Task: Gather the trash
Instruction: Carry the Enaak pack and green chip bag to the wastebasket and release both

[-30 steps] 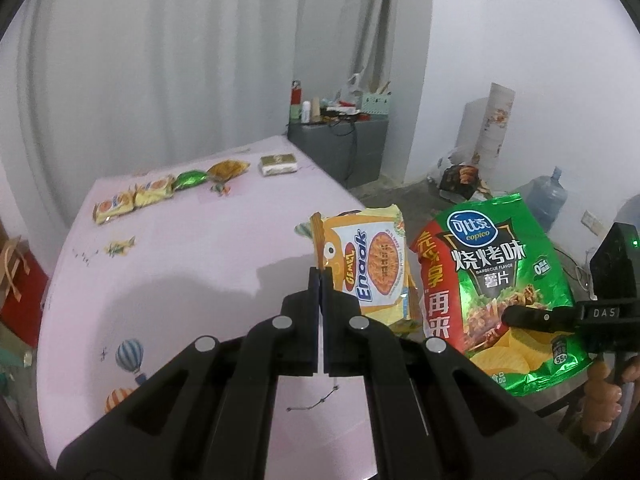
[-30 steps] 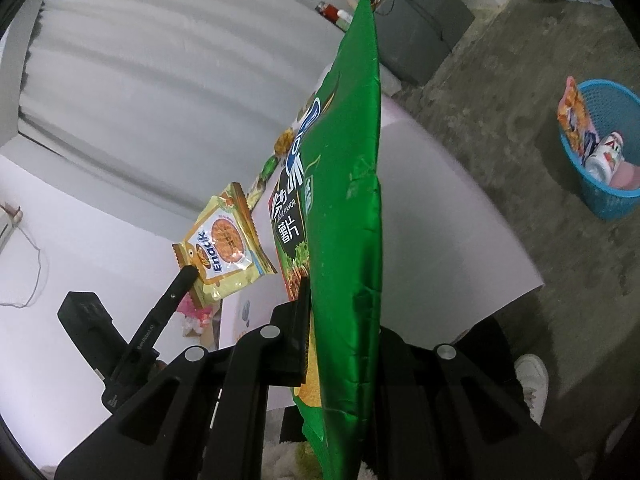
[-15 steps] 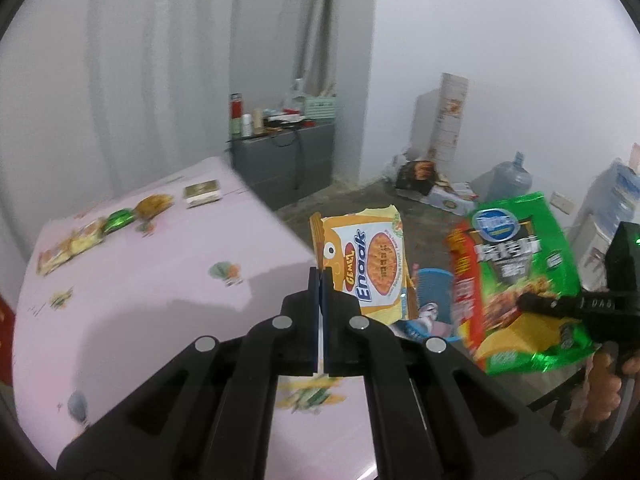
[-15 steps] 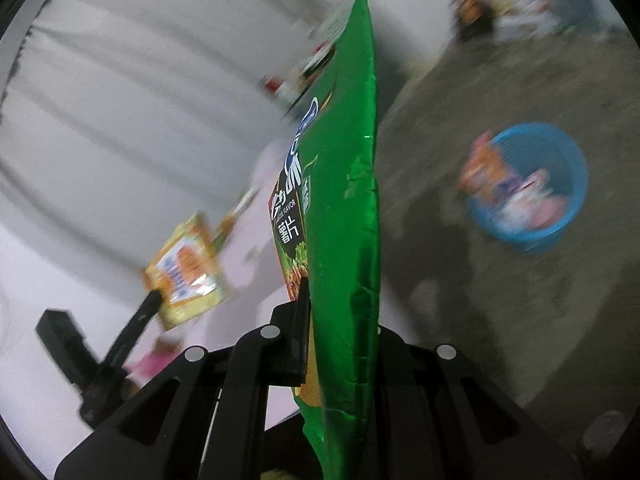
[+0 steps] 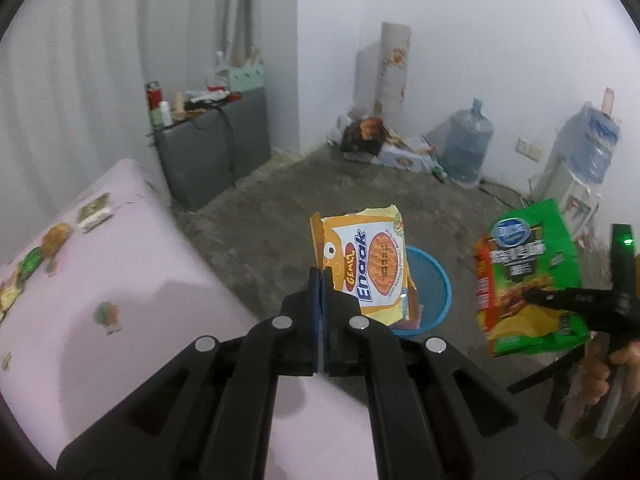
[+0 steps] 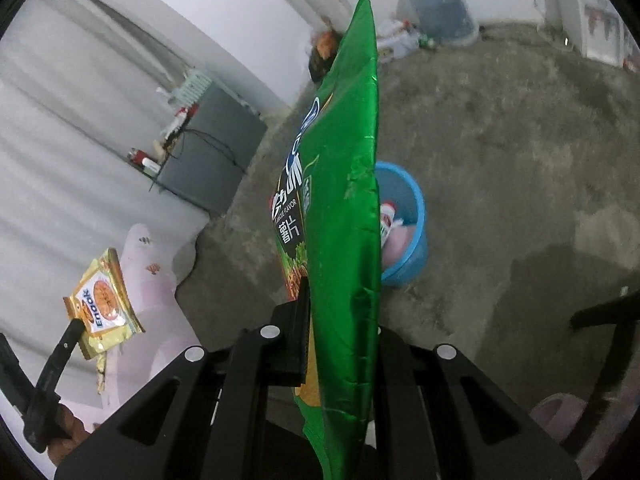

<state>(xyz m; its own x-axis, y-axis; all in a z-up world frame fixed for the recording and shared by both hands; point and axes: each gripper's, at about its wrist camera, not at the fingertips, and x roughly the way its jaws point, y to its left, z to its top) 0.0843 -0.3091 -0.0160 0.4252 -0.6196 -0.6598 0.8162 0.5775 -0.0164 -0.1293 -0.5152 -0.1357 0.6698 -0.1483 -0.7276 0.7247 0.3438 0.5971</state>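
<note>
My left gripper (image 5: 320, 280) is shut on the corner of a yellow Enaak snack packet (image 5: 368, 264), held upright past the table edge in front of the blue bin (image 5: 434, 280). The same packet (image 6: 102, 300) shows at the lower left of the right wrist view. My right gripper (image 6: 340, 312) is shut on a big green chip bag (image 6: 344, 200), seen edge-on above the blue bin (image 6: 404, 216). In the left wrist view that chip bag (image 5: 524, 280) hangs at the right. The bin holds a bottle and wrappers.
The pink table (image 5: 120, 300) at the left still carries several wrappers (image 5: 56, 236) along its far edge. A grey cabinet (image 5: 212, 148) stands behind it. Water jugs (image 5: 466, 144), boxes and a dispenser line the far wall. A dark chair frame (image 6: 608, 320) is at the right.
Both grippers swung away from the table toward the floor with their packets still held. The blue bin now lies directly behind both packets.
</note>
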